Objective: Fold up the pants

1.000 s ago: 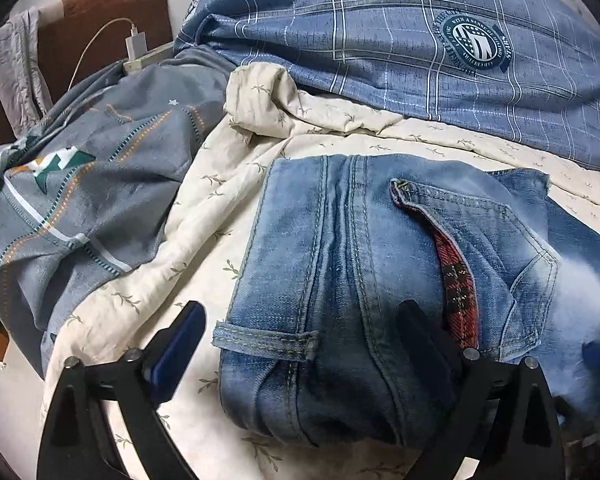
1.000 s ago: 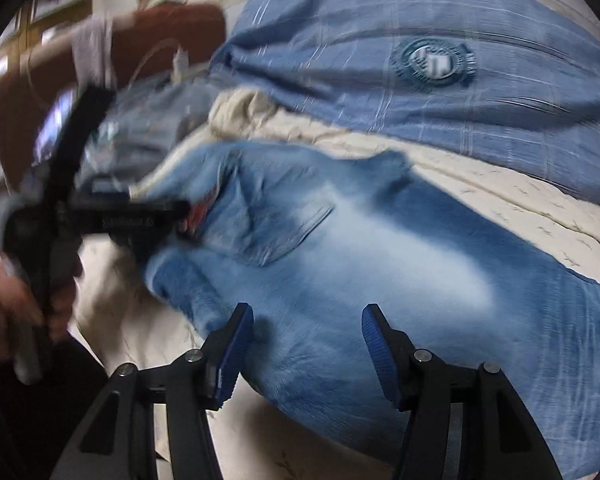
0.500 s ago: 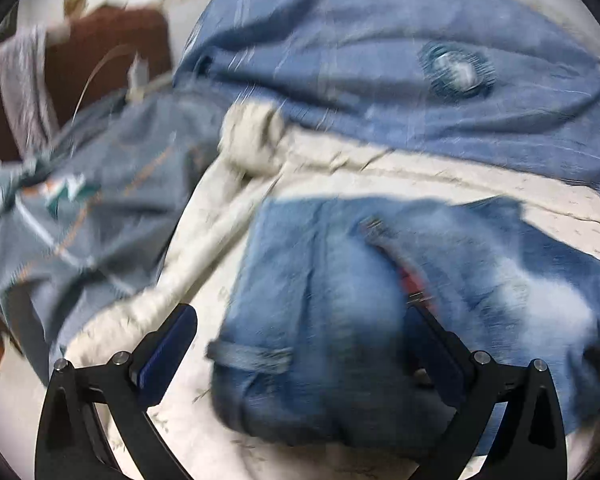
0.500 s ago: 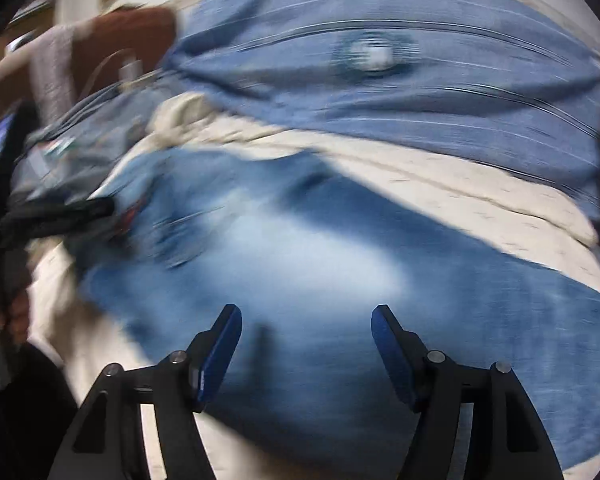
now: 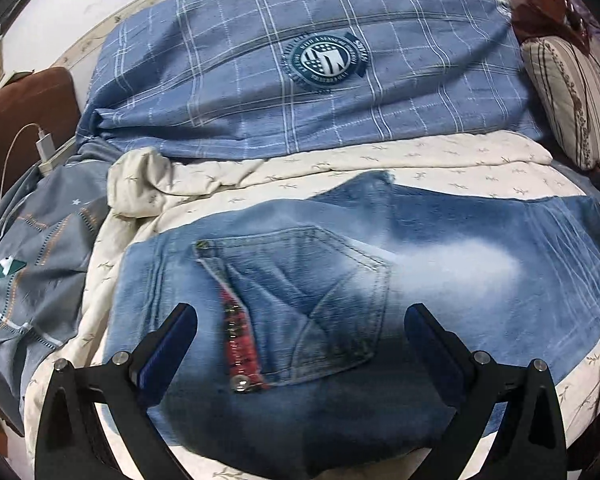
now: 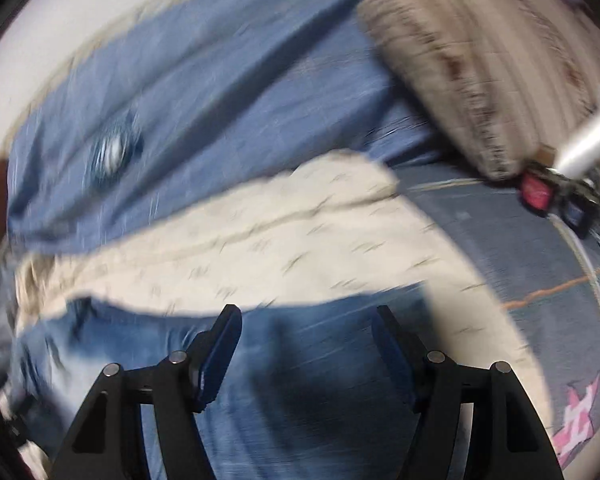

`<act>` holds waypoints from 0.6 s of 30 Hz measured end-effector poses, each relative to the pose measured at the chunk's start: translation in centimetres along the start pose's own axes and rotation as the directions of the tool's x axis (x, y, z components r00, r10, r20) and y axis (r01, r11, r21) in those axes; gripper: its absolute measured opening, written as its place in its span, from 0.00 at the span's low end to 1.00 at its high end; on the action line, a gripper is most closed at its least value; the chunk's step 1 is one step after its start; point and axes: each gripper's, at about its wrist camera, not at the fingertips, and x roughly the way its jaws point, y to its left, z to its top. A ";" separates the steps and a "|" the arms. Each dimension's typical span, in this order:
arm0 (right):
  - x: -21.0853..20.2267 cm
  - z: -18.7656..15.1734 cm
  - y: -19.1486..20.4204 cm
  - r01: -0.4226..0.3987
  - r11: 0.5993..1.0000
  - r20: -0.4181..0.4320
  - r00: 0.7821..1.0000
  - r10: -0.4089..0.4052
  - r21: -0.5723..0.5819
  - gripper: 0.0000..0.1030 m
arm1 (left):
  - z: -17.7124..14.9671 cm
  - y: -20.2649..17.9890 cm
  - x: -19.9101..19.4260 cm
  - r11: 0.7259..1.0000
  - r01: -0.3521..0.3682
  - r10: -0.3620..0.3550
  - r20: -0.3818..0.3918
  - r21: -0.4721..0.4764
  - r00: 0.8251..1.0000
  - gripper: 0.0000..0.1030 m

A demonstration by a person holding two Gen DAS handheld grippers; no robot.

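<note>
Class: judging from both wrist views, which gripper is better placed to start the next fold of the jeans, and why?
Probably the left gripper: its open jaws straddle the jeans at the back pocket in a sharp view. The right gripper, also open, sits over denim near the edge, but its view is badly blurred.

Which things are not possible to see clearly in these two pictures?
- Right wrist view: motion blur smears the jeans, so the leg ends are unclear.
- Left wrist view: the waistband is cut off by the bottom edge and the left gripper.
- Badge lettering: too small.

Both wrist views overlook jeans [image 5: 340, 280], closely.
</note>
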 end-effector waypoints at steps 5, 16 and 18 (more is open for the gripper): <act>0.9 0.8 -3.7 -0.005 1.000 -0.030 1.000 0.006 0.022 0.69 | -0.1 -1.0 1.0 1.000 0.025 -0.024 -0.050 0.015 0.998 1.00; 4.4 -0.4 -1.6 0.028 0.986 -0.144 0.988 -0.052 -0.164 0.24 | -0.4 -2.2 1.9 0.999 -0.017 0.021 -0.084 0.048 0.996 1.00; 4.7 -0.4 -1.6 0.042 0.986 -0.149 0.987 -0.067 -0.164 0.21 | -0.3 -2.3 2.0 0.999 -0.028 0.032 -0.085 0.045 0.996 1.00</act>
